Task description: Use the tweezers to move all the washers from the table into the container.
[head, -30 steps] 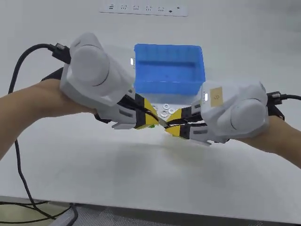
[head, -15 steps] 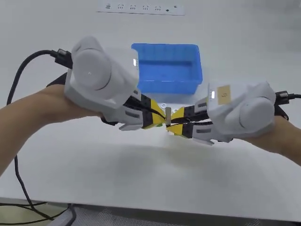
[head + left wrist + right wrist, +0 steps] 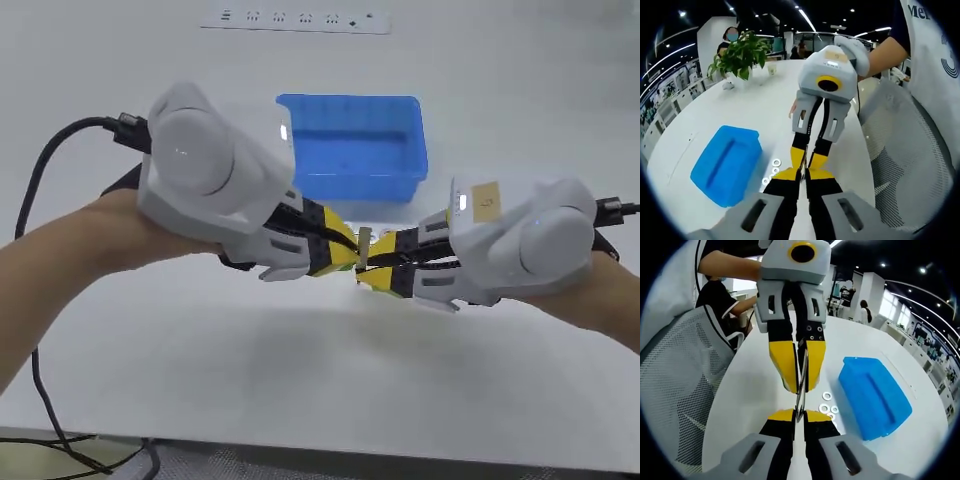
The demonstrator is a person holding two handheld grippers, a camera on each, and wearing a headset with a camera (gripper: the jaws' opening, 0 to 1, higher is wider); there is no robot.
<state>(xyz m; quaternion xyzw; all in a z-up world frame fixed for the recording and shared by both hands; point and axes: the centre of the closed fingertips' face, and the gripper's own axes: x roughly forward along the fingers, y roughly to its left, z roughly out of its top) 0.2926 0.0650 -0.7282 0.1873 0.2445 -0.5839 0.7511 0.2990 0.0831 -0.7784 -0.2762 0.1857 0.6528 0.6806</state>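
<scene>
My left gripper (image 3: 350,258) and right gripper (image 3: 368,268) meet tip to tip just in front of the blue container (image 3: 352,150). Thin silver tweezers (image 3: 800,380) stand between them. In the right gripper view they run from the left gripper's (image 3: 801,387) closed yellow fingers down into the right gripper's (image 3: 796,416) own closed jaws. Several washers (image 3: 827,396) lie on the white table beside the container (image 3: 875,395). In the left gripper view the washers (image 3: 776,162) sit between the container (image 3: 727,165) and my left gripper (image 3: 803,172).
A power strip (image 3: 290,18) lies at the table's far edge. A black cable (image 3: 40,160) trails off the left gripper toward the front edge. A mesh chair (image 3: 900,150) stands beside the table, and a potted plant (image 3: 740,55) sits at its far end.
The tweezers have swung from a slant to upright between the tips. Both grippers have drifted slightly right and now cover the washers in the head view.
</scene>
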